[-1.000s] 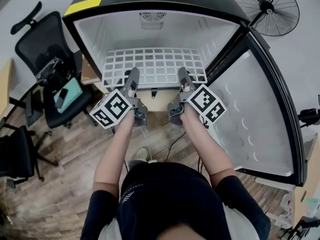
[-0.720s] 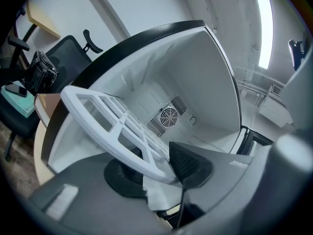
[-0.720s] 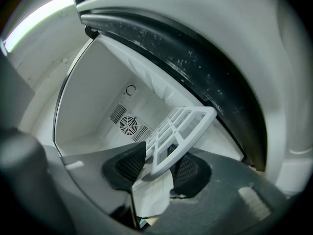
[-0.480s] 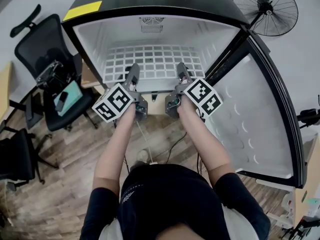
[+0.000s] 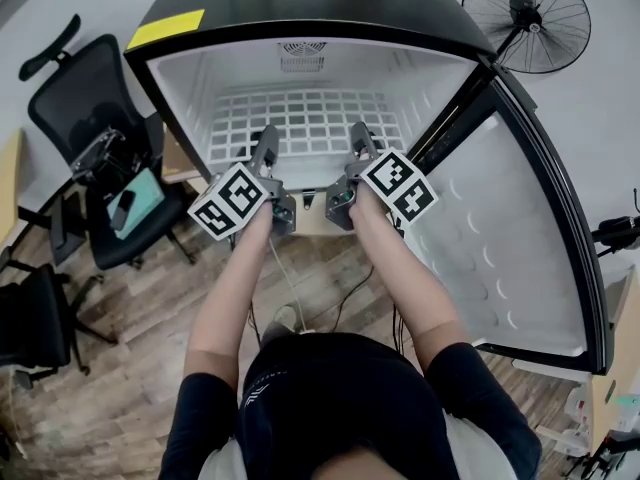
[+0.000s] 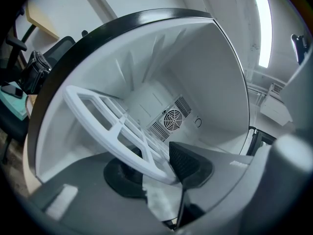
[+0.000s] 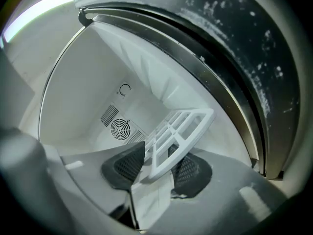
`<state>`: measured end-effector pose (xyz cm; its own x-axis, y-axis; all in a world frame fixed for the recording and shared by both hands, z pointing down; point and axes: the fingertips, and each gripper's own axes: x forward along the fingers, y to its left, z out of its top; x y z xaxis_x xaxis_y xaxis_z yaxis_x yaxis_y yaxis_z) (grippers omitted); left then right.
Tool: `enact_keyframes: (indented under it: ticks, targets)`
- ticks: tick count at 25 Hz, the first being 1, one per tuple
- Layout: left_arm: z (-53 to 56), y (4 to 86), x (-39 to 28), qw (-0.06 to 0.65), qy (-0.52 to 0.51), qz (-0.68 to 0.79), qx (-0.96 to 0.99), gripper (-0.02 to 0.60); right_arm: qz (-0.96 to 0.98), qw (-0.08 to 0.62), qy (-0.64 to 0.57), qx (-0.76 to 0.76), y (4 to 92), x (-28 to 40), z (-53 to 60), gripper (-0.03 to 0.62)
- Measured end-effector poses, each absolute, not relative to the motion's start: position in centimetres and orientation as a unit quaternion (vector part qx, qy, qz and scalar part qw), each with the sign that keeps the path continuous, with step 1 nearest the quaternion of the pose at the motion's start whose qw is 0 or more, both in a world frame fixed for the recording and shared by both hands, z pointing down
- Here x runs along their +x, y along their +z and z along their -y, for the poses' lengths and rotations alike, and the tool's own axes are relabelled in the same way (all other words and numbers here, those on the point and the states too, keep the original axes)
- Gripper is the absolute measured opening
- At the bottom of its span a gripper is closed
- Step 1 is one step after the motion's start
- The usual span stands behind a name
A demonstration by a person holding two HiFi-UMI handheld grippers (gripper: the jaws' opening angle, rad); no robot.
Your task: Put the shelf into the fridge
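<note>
Both grippers and the shelf point(image 5: 300, 123) have slid deeper into the fridge point(image 5: 185, 88) than a second ago. The white grid now lies flat inside the fridge's cavity, with its front rim at the fridge's opening and its far edge below the fan grille point(image 5: 302, 54) on the fridge's back wall. The left gripper point(image 5: 266, 143), toward the fridge's left wall, clamps the front rim. The right gripper point(image 5: 357, 140), on the side where the fridge's door point(image 5: 500, 248) stands wide, has just been opening its jaws. The rim sits loosely between them, with a sliver of space beside one pad point(image 7: 124, 165).
</note>
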<state>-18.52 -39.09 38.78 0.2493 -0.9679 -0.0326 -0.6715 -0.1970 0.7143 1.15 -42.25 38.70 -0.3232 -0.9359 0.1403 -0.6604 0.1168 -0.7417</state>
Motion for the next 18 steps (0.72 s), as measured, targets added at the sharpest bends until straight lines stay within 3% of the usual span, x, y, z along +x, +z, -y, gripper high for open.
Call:
enact_keyframes:
  ticks: [18]
  targets:
    - [41.5, 38.6, -19.1, 0.278, -0.263, 0.571, 0.726, 0.156, -0.713, 0.184, -0.367, -0.568, 38.8, 1.0, 44.7, 0.161]
